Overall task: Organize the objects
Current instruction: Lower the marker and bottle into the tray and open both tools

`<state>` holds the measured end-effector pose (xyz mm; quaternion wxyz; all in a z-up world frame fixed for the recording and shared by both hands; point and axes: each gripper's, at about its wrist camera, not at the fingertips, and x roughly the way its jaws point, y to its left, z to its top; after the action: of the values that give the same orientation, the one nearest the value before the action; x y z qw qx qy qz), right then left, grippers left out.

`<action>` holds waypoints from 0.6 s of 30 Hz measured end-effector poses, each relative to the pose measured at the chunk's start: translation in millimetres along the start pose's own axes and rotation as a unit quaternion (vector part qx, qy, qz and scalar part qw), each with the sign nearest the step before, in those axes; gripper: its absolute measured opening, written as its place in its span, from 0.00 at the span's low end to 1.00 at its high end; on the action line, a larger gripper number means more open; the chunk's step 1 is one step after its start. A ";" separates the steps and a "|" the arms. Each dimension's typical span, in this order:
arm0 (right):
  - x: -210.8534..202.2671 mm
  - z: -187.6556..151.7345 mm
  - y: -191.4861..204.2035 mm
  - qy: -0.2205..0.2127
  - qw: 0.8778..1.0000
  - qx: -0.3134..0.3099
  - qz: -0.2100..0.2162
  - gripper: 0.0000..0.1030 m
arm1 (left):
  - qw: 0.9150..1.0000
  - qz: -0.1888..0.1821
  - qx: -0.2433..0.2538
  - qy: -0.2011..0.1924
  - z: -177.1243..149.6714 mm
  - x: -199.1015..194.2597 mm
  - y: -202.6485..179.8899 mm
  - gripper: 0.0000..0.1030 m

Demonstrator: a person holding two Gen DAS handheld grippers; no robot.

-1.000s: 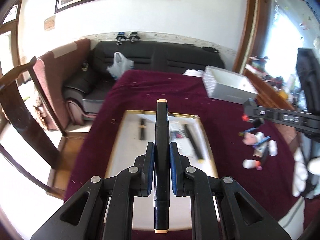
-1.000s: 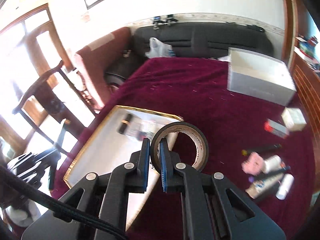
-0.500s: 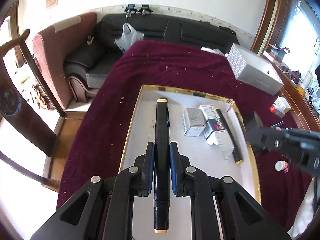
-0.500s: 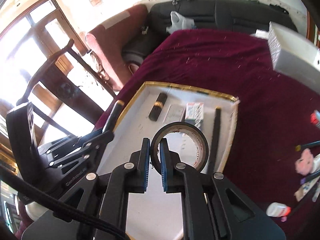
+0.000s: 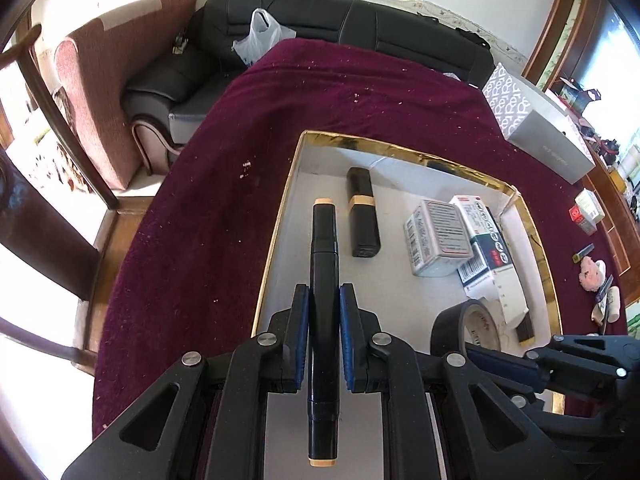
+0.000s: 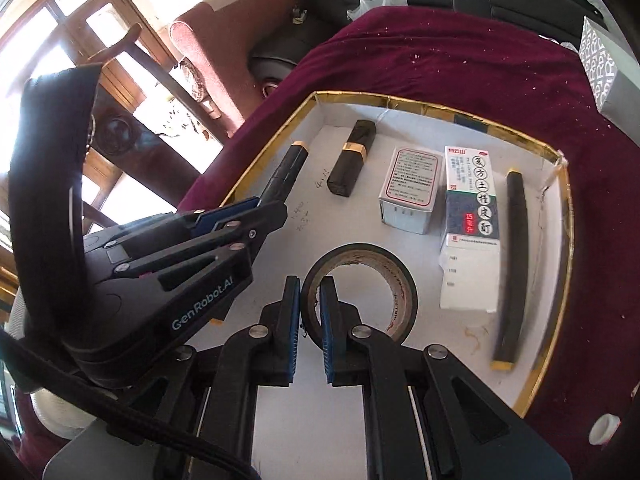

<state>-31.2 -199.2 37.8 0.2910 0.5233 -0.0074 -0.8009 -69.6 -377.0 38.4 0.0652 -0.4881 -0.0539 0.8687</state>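
A white tray with a gold rim (image 5: 280, 224) (image 6: 560, 240) lies on the maroon tablecloth. My left gripper (image 5: 323, 304) (image 6: 256, 204) is shut on a black marker with tan ends (image 5: 323, 264) (image 6: 286, 168), held over the tray's left side. My right gripper (image 6: 309, 300) (image 5: 476, 354) is shut on the wall of a black tape roll (image 6: 360, 292) (image 5: 466, 326), low over the tray's near middle. In the tray lie a black lipstick tube (image 5: 362, 220) (image 6: 352, 158), two medicine boxes (image 5: 438, 240) (image 6: 472, 224) and a second black marker (image 6: 512, 264).
A grey patterned box (image 5: 536, 128) stands at the table's far right. Small bottles and a pink item (image 5: 592, 276) lie on the cloth right of the tray; a white bottle cap (image 6: 604, 430) shows there too. A black sofa (image 5: 360, 20) and a chair (image 5: 100, 92) stand beyond the table.
Both grippers have come down and forward over the tray, still gripping the marker and the tape roll. The tray and its contents now look much larger and closer.
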 end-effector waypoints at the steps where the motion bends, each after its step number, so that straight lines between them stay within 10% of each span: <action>1: 3.5 0.6 -2.1 0.002 1.000 0.003 0.002 0.08 | 1.000 -0.004 -0.004 0.004 0.1 3.0 2.0 0.11; 11: 20.4 4.1 -7.4 0.004 1.000 0.011 -0.005 0.08 | 0.998 -0.043 -0.042 0.006 2.5 1.2 13.0 0.13; 18: 27.8 11.3 -4.1 0.009 1.000 0.009 -0.014 0.08 | 0.996 -0.046 -0.060 -0.040 -4.2 -42.6 20.5 0.38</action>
<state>-50.5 -212.3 18.4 0.2751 0.5331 -0.0049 -0.8001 -45.4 -404.1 68.9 0.0732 -0.4531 -0.1310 0.8787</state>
